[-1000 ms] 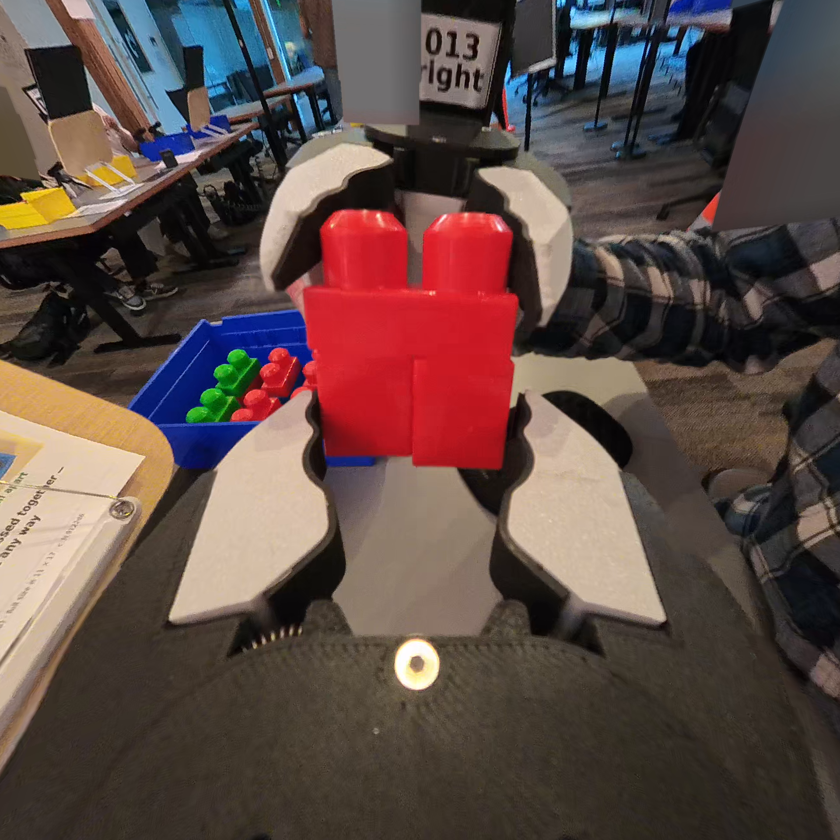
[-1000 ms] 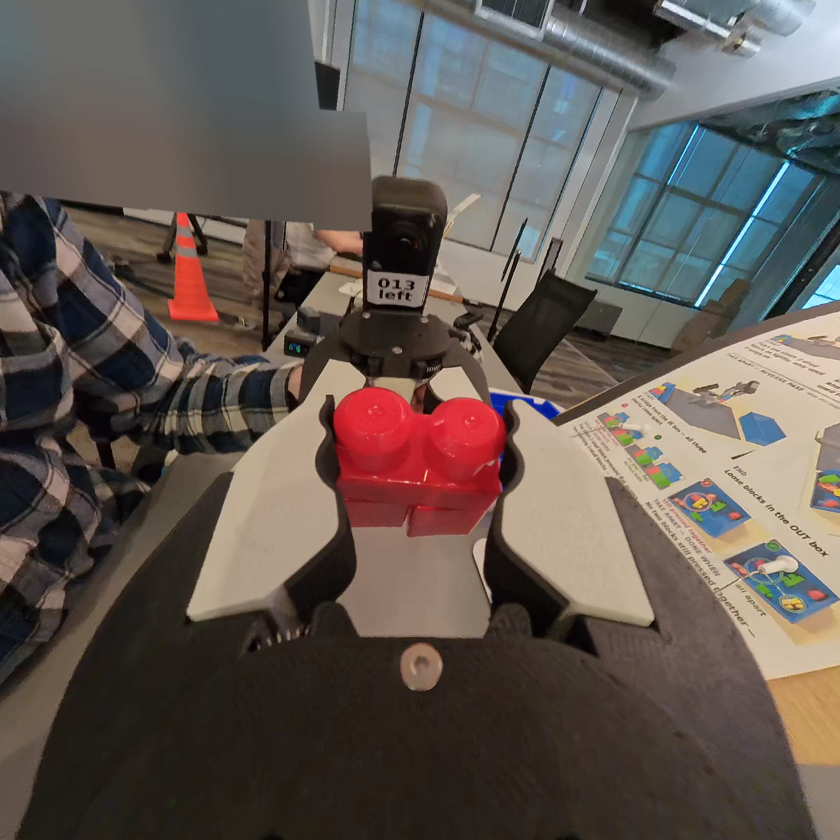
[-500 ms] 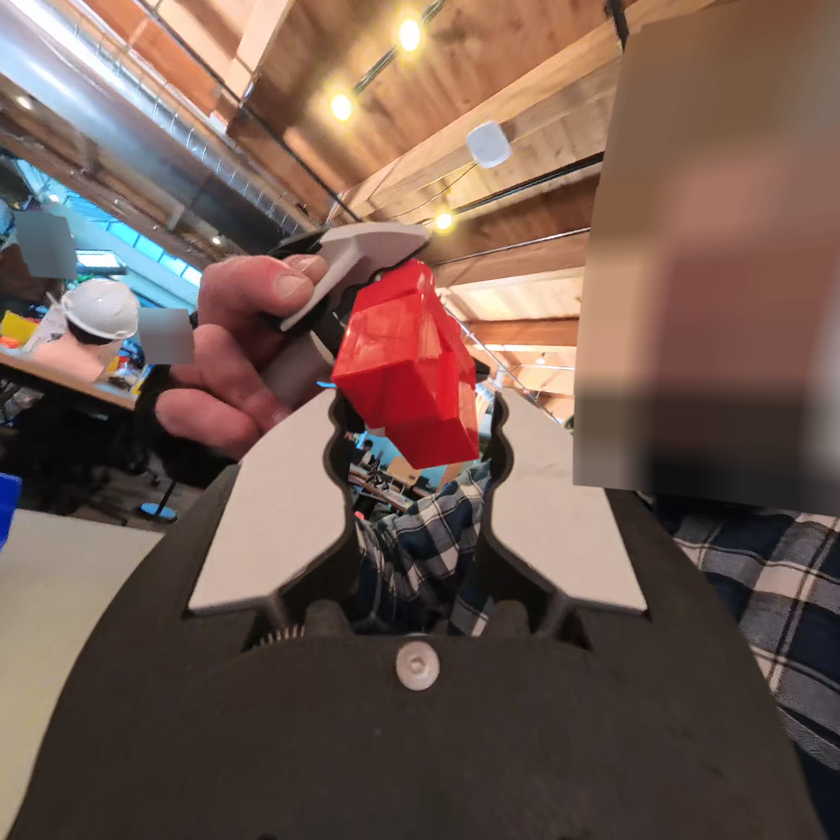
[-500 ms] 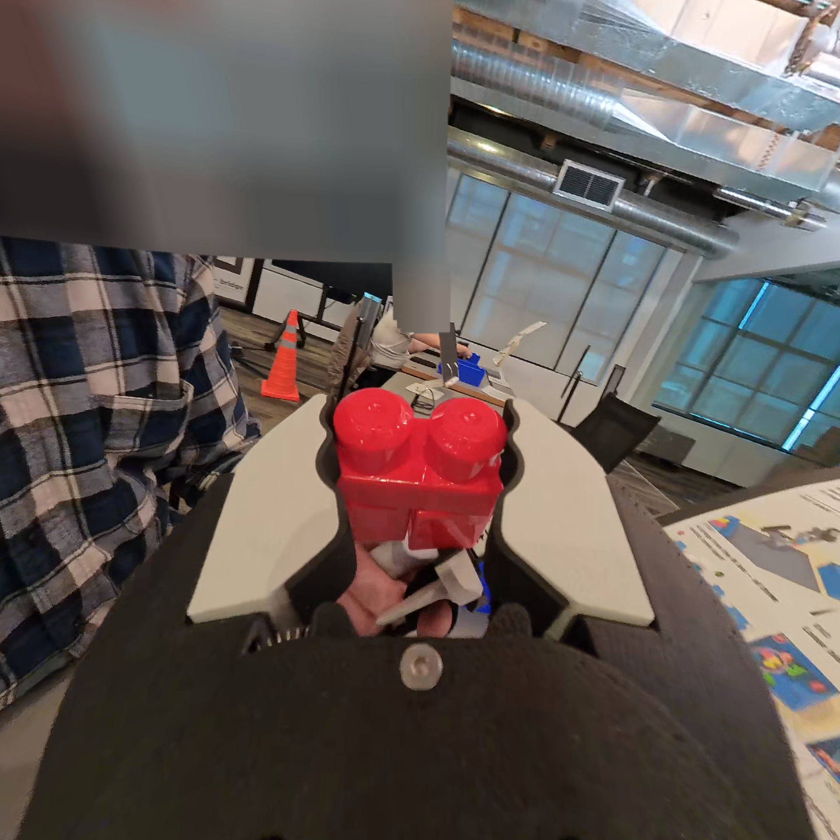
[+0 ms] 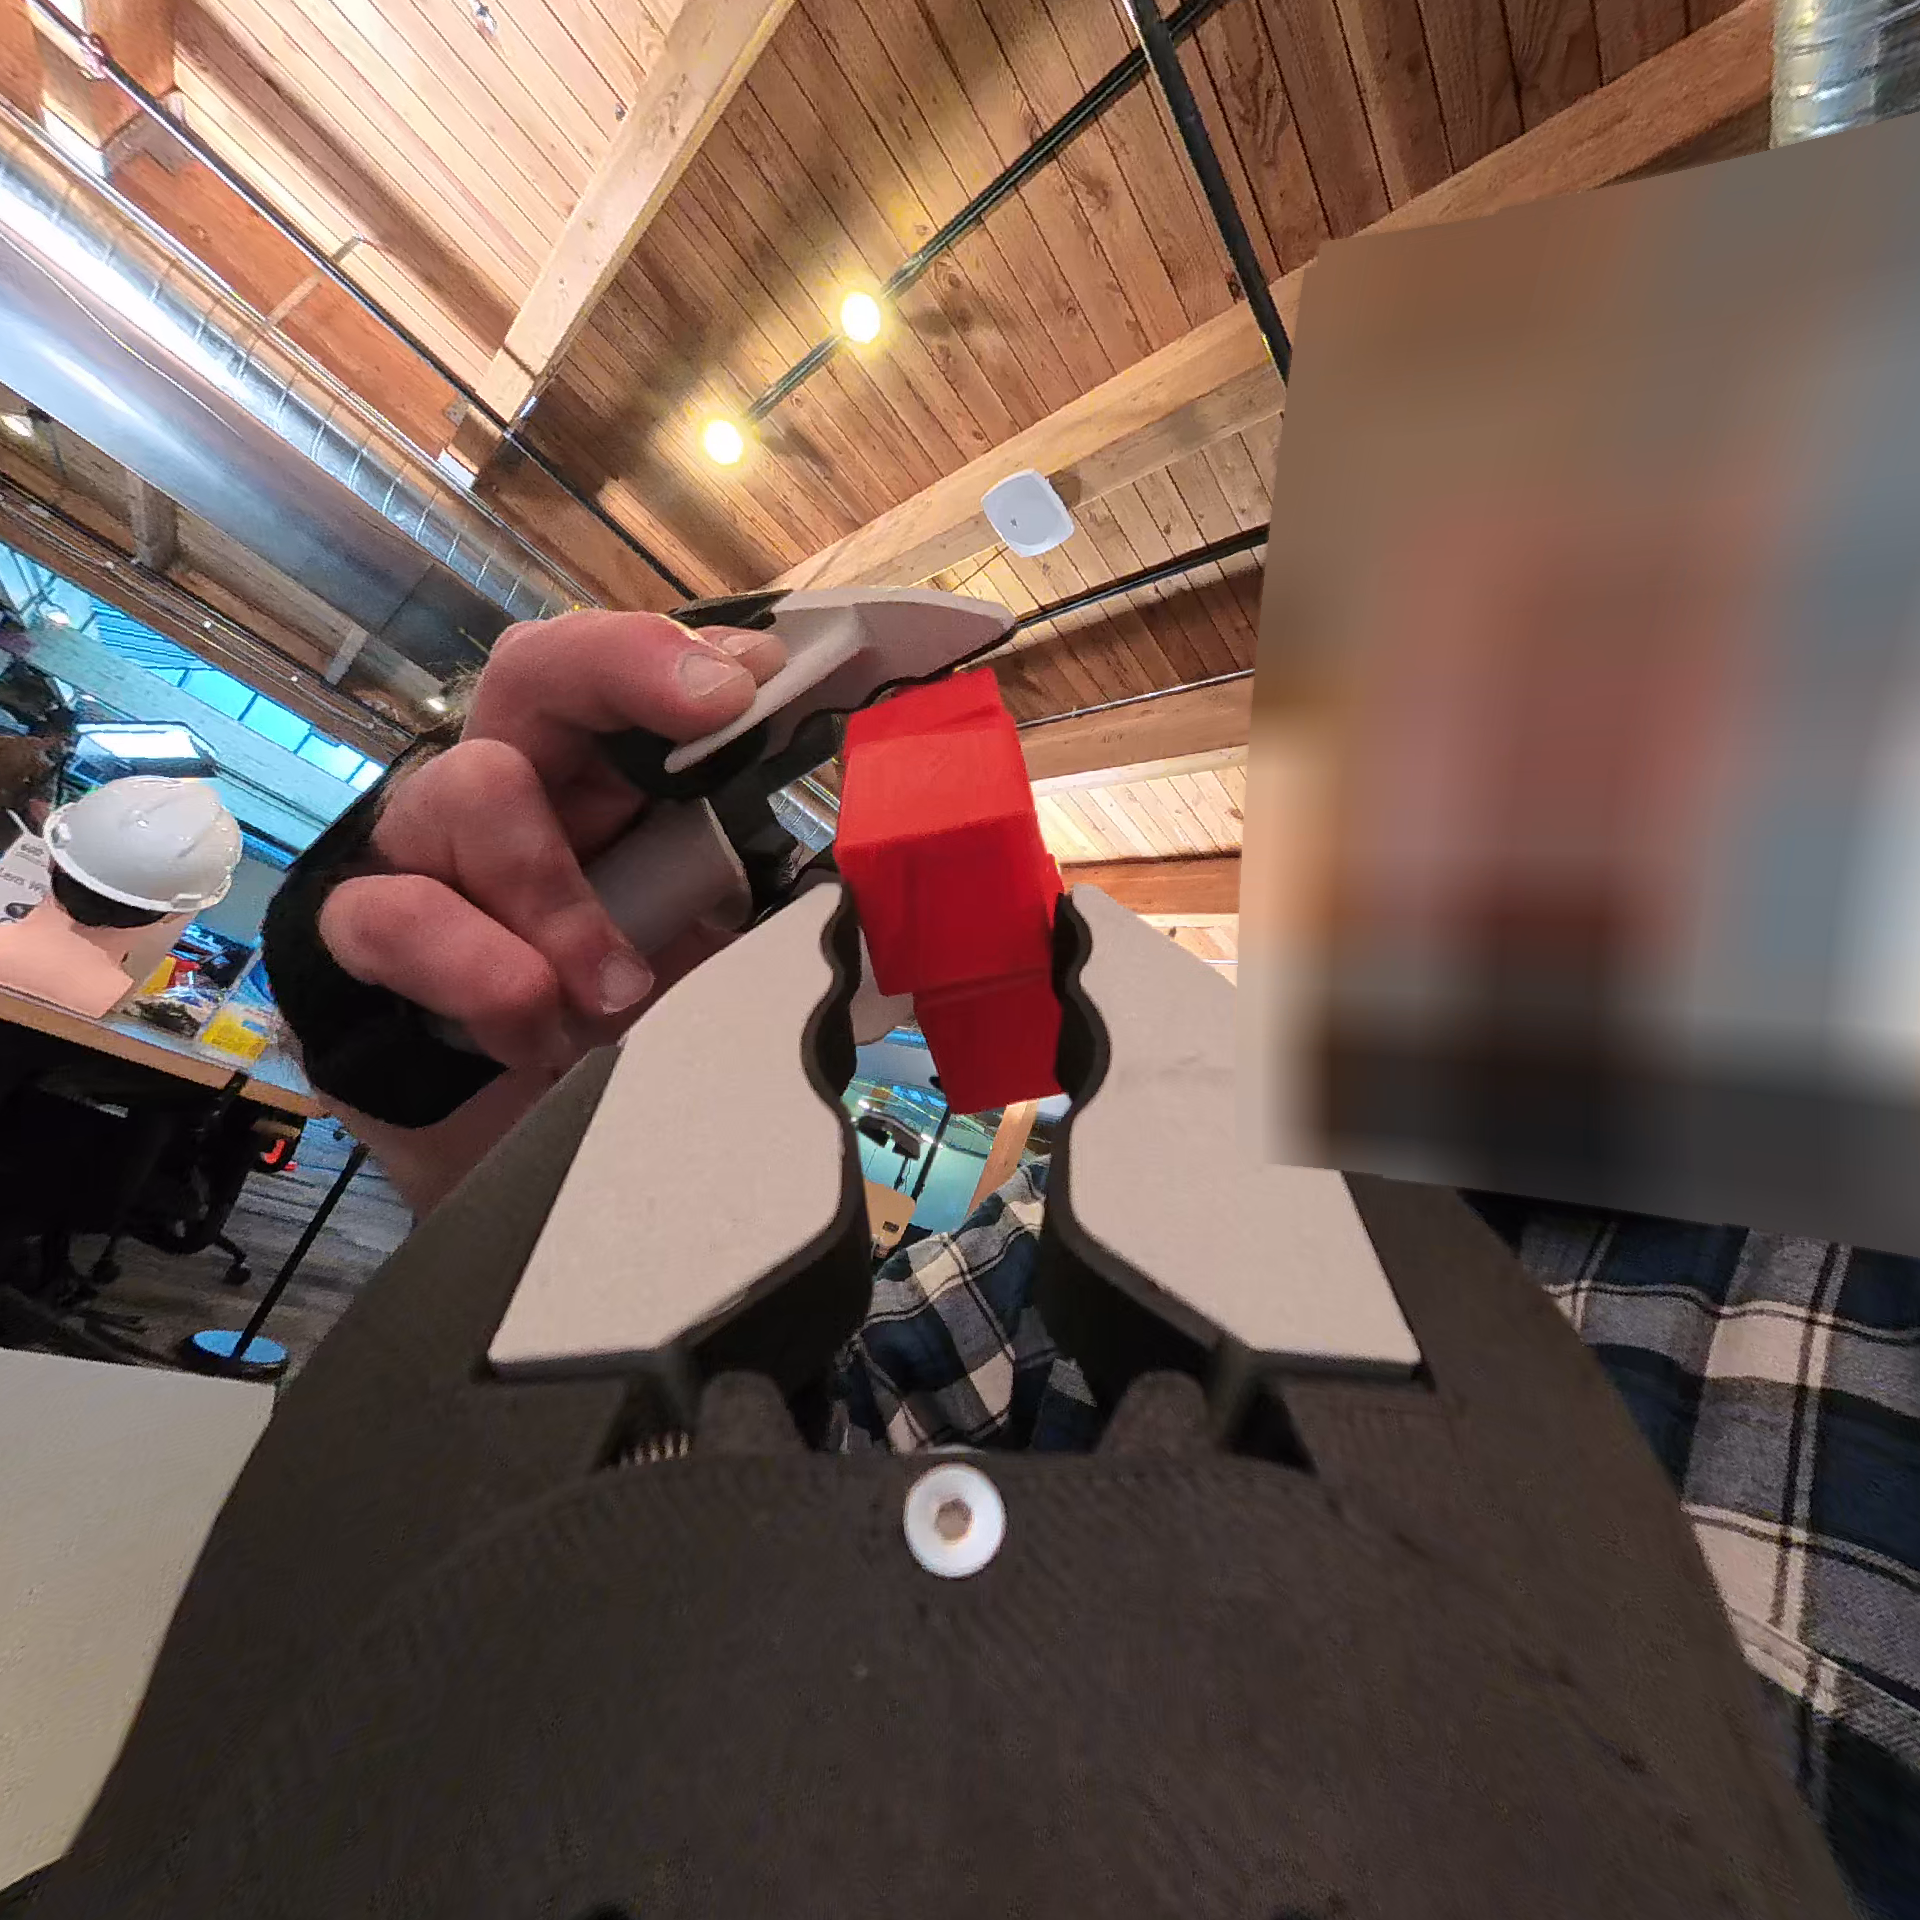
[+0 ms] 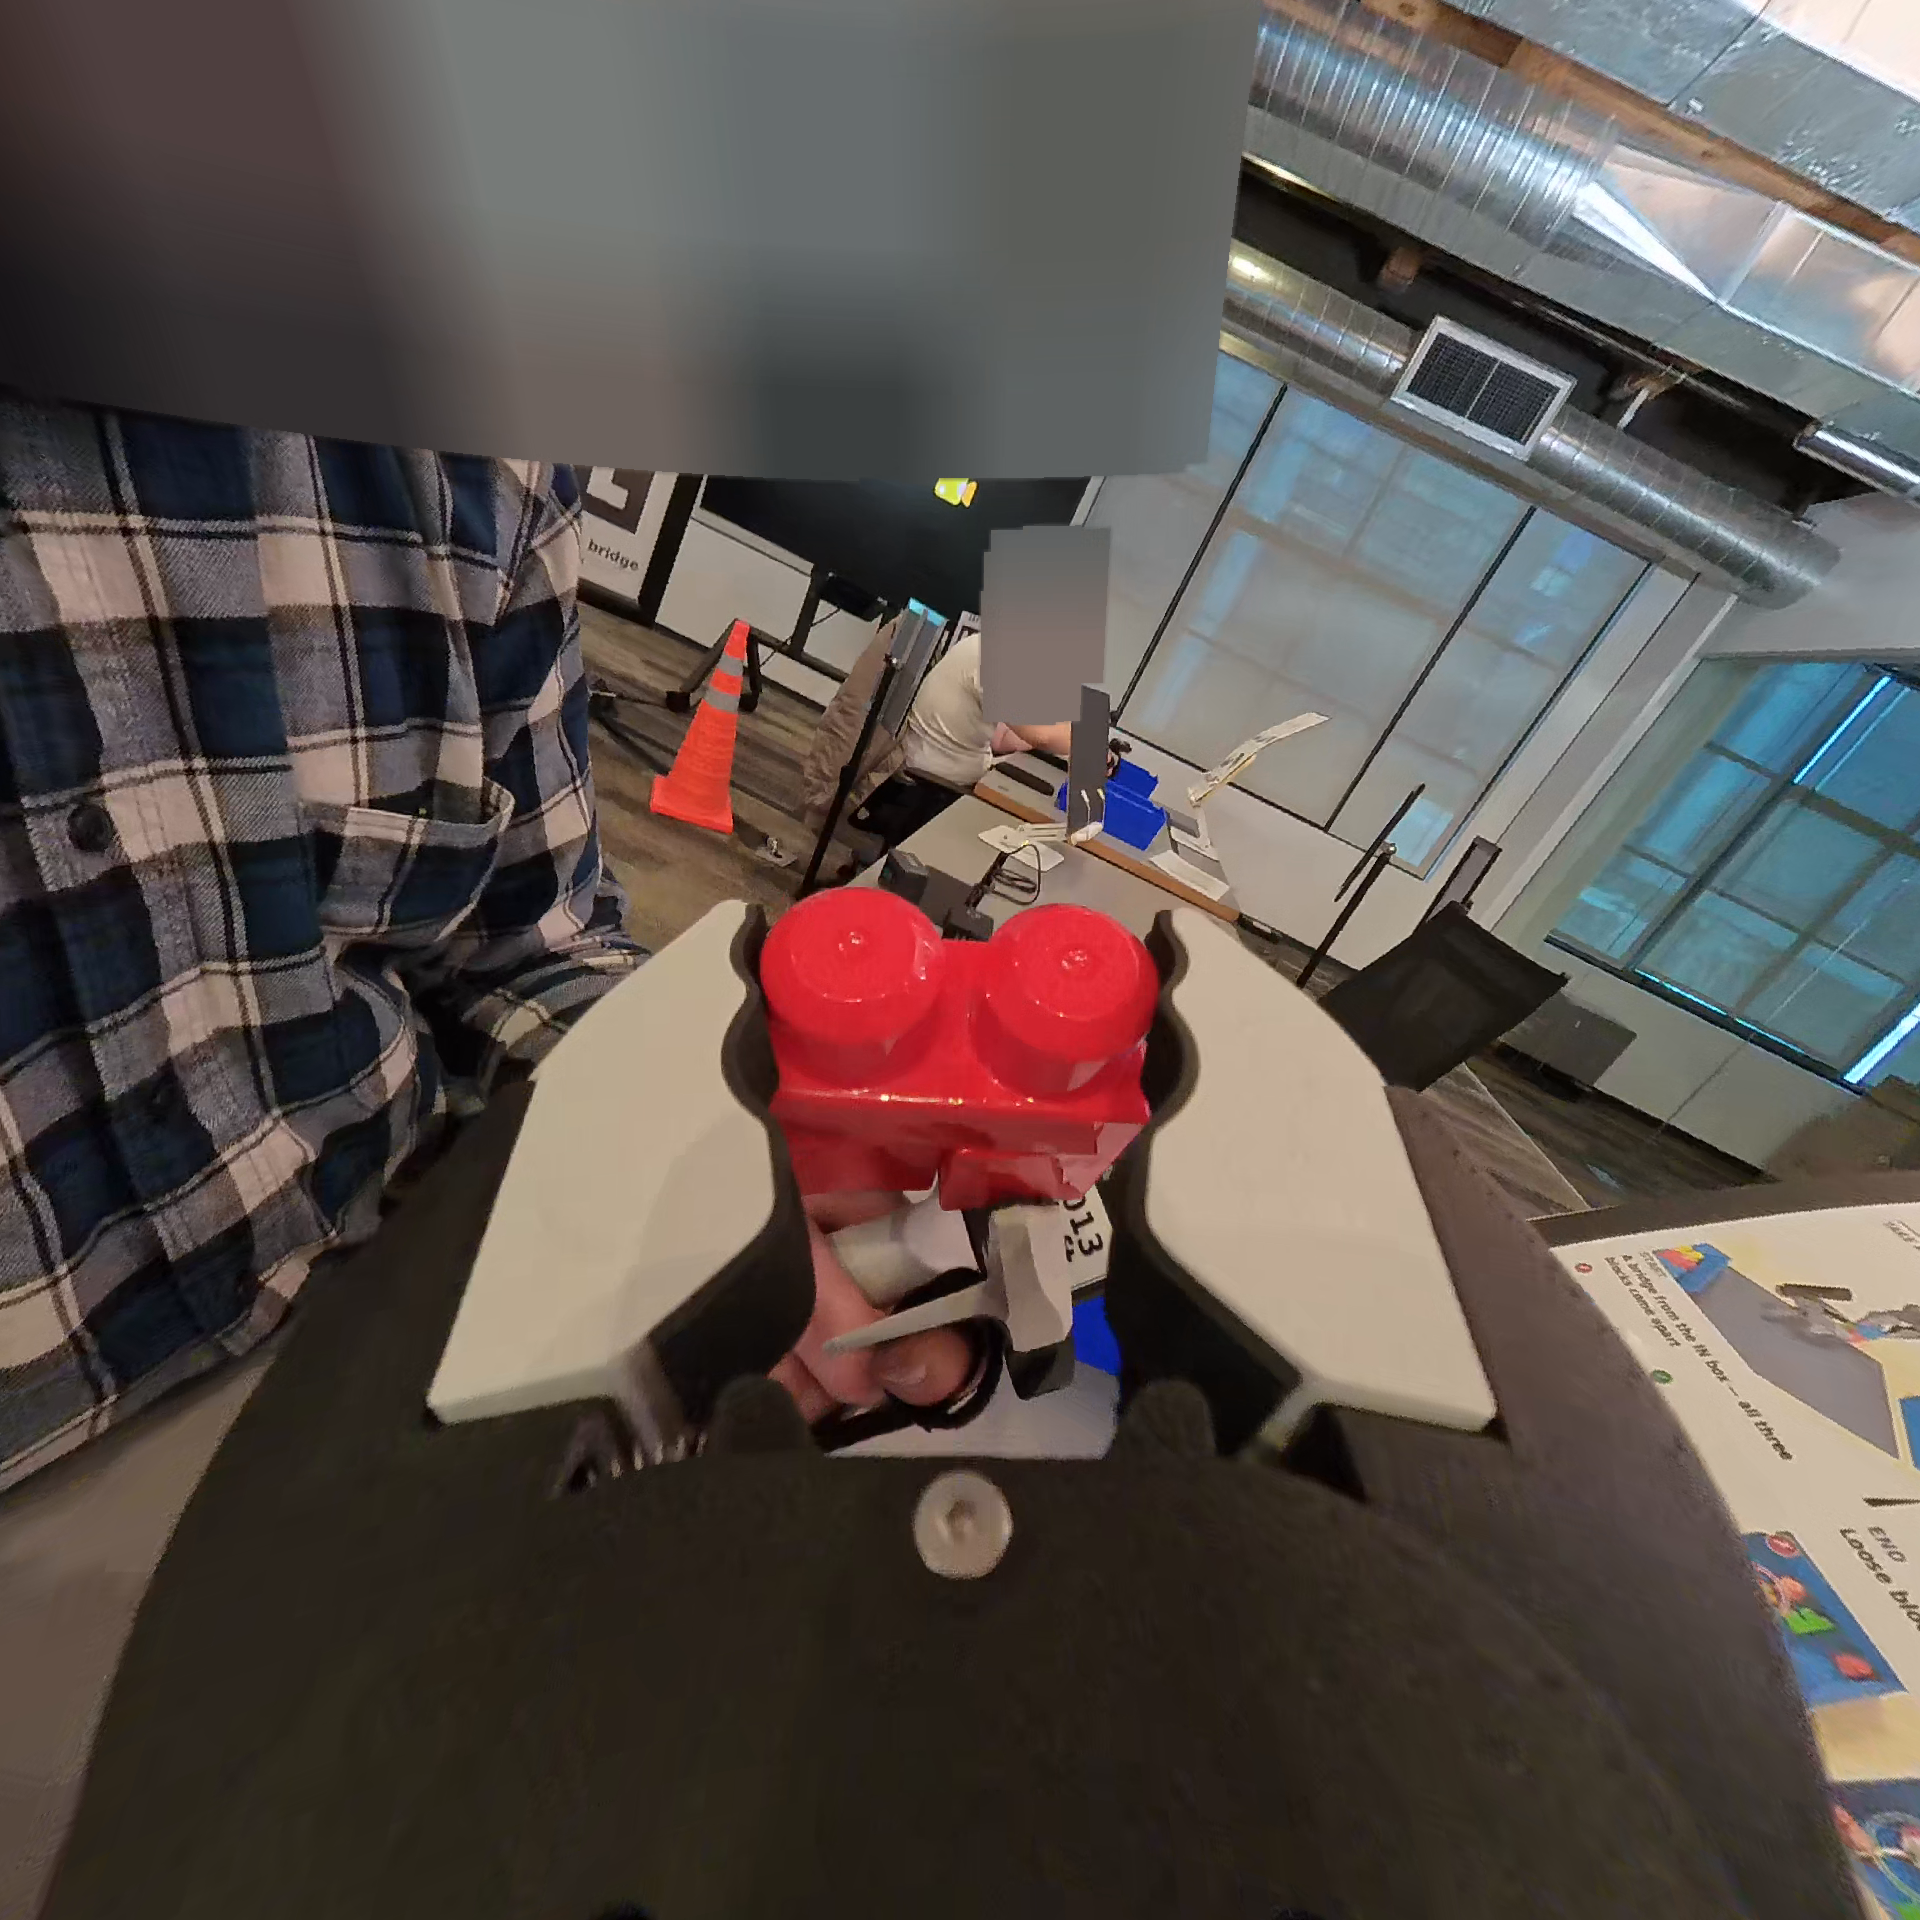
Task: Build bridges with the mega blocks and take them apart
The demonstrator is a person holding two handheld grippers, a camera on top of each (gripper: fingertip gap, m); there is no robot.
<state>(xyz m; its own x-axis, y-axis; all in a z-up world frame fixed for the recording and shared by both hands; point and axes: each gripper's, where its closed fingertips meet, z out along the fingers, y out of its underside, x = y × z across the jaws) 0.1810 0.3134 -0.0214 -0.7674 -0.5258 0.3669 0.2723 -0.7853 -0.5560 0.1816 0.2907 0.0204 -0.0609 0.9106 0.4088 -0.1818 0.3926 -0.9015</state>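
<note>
Between the fingers of the left tool (image 5: 951,997) the passage is filled by the red blocks (image 5: 951,894); both pads are pressed on the stack's narrow sides, with only a small opening left below it. The way forward and to the left is barred by a hand (image 5: 488,862) wrapped around the right tool's handle. To the right, a plaid sleeve (image 5: 1714,1455) stands close. The gap of the right tool (image 6: 958,997) is likewise filled by the red blocks. A plaid shirt (image 6: 260,831) closes off its left side. On the right, the bench (image 6: 1766,1558) with its printed sheet lies near, and open room is seen only farther ahead.
</note>
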